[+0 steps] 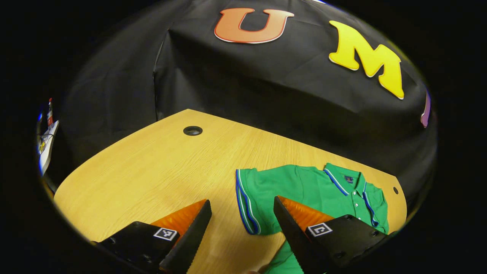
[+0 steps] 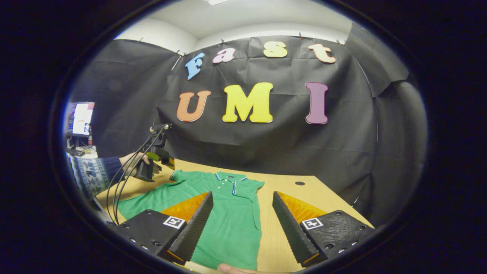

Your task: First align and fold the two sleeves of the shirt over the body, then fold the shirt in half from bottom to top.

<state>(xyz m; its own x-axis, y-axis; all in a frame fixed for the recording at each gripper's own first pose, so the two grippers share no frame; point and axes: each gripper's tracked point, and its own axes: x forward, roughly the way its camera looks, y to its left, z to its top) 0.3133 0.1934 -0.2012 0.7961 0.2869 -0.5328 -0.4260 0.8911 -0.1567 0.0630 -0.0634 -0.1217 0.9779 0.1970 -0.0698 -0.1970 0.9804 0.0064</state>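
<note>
The right gripper view takes in the whole green shirt [image 2: 228, 213] lying flat on the wooden surface [image 2: 300, 198], collar [image 2: 228, 177] toward the booth wall, both short sleeves spread out to the sides. It also shows the left gripper [image 2: 161, 158] farther off, held by a hand [image 2: 131, 161] in a patterned sleeve [image 2: 91, 173], hovering above the shirt's far-left sleeve; cables [image 2: 125, 179] hang from it down across the surface edge. A desk with a screen [image 2: 80, 118] stands beyond the wall's left end.

The left gripper view gives a closer look at one striped sleeve [image 1: 249, 201], the collar [image 1: 344, 179] and button placket, plus a round cable hole [image 1: 193, 130] in the bare surface [image 1: 152, 171] well apart from the shirt.

The left gripper [image 1: 242, 220] stands wide, holding nothing, the striped sleeve edge lying between its fingers below. The right gripper [image 2: 242, 219] is likewise wide and empty, above the shirt's body and its right side, the hem near the bottom of the view
</note>
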